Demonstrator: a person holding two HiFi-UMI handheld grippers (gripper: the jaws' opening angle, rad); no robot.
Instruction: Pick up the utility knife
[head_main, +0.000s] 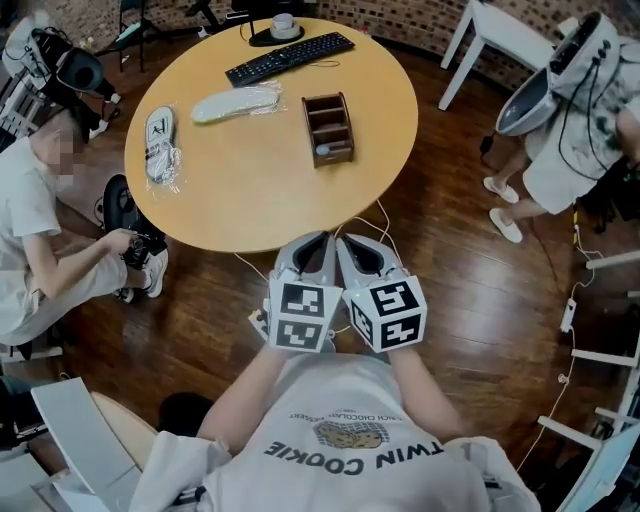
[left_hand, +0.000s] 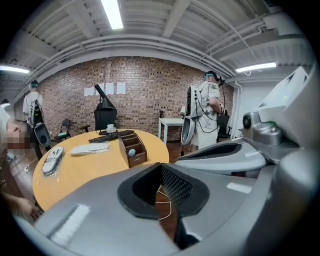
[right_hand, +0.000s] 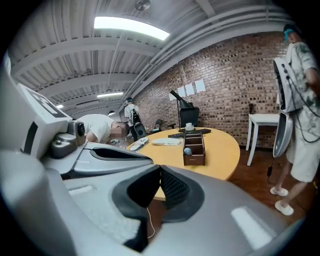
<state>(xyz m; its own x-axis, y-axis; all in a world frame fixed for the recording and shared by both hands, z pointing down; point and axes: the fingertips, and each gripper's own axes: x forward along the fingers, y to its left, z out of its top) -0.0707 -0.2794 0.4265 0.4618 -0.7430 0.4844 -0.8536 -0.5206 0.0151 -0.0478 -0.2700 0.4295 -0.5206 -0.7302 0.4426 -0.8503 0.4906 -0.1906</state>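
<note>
Both clenched, empty: left gripper (head_main: 318, 242) and right gripper (head_main: 348, 244) side by side, just short of the round table (head_main: 250, 205). Can't ID the utility knife for sure; maybe the bagged white item (head_main: 160, 140) at table's left, well apart from the jaws. Wood floor (head_main: 480, 310) below, brick wall (left_hand: 150, 95) behind.
</note>
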